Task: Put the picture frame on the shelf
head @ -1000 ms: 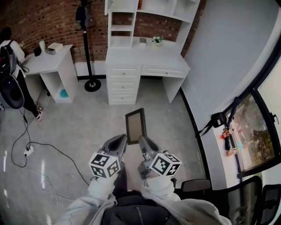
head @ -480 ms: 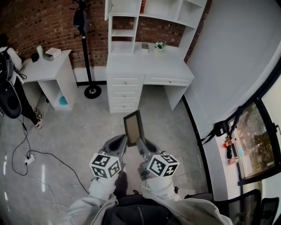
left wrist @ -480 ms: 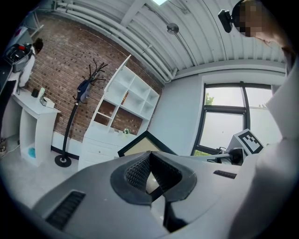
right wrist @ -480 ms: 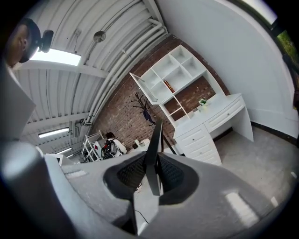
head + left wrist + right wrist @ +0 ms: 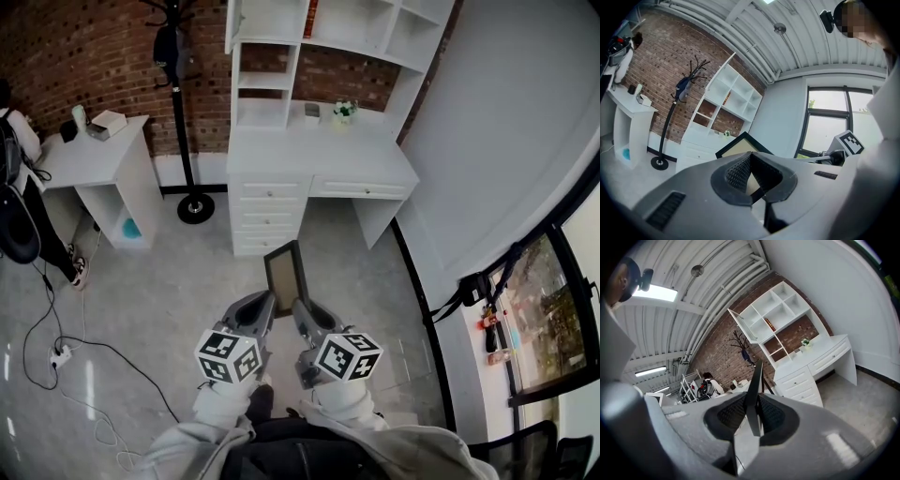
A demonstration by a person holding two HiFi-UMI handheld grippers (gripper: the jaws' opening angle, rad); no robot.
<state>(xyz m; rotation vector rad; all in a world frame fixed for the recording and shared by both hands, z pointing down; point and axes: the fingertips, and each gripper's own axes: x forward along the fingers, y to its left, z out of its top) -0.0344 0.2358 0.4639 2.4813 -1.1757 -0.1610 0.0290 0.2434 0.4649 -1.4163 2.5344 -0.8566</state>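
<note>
Picture frame is held clear of the floor, short of the white desk and in line with the desk's drawer stack, not yet on the shelf. Black border, tan panel, standing on edge.

Right gripper has it: jaws nearly together, pads pinching the frame's thin lower edge, and the frame rises straight out from between them. Left gripper sits just beside it on the frame's left. Its jaws are closed tip to tip, nothing pinched that I can make out, frame face showing just past them.

Shelf unit stands on the desk's back edge, open white compartments against the brick wall. Small potted plant sits on the desktop below it.

Left of the desk: black coat stand, then a small white side table, then a person at the picture's edge. Cables trail over the floor well left of the desk. Window is right of the desk.
</note>
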